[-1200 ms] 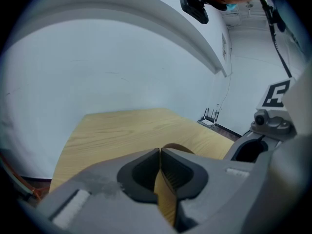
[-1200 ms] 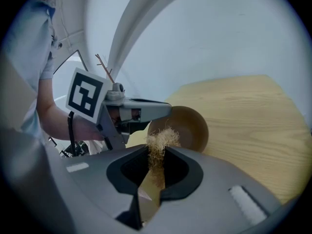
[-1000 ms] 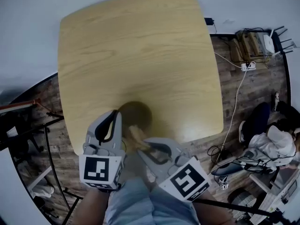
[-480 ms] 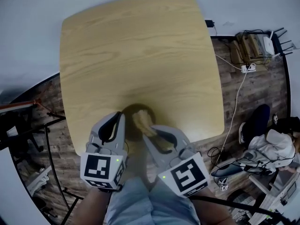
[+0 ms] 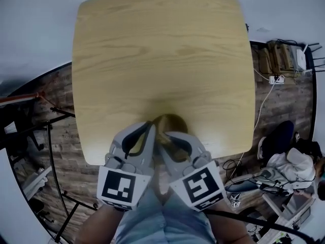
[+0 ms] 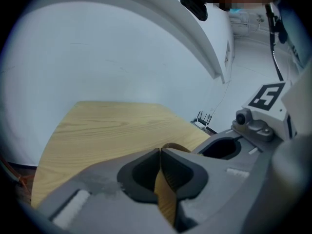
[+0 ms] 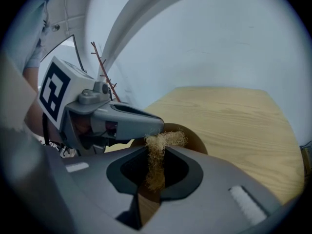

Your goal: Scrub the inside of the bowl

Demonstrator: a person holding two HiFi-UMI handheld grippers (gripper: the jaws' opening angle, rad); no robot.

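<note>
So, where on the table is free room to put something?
Bare: all the table beyond the bowl, up to its far and side edges. Crowded: the near edge, where the left tool and right tool, with scrubber, meet the bowl.

The table [image 5: 162, 60] is smooth pale wood with clear grain and a soft sheen, the bowl [image 5: 173, 122] smooth and brown like wood, the scrubber [image 7: 165, 139] a rough straw-coloured fibre tuft, and the left gripper [image 6: 161, 152] and right gripper [image 7: 157, 152] matt grey plastic.
</note>
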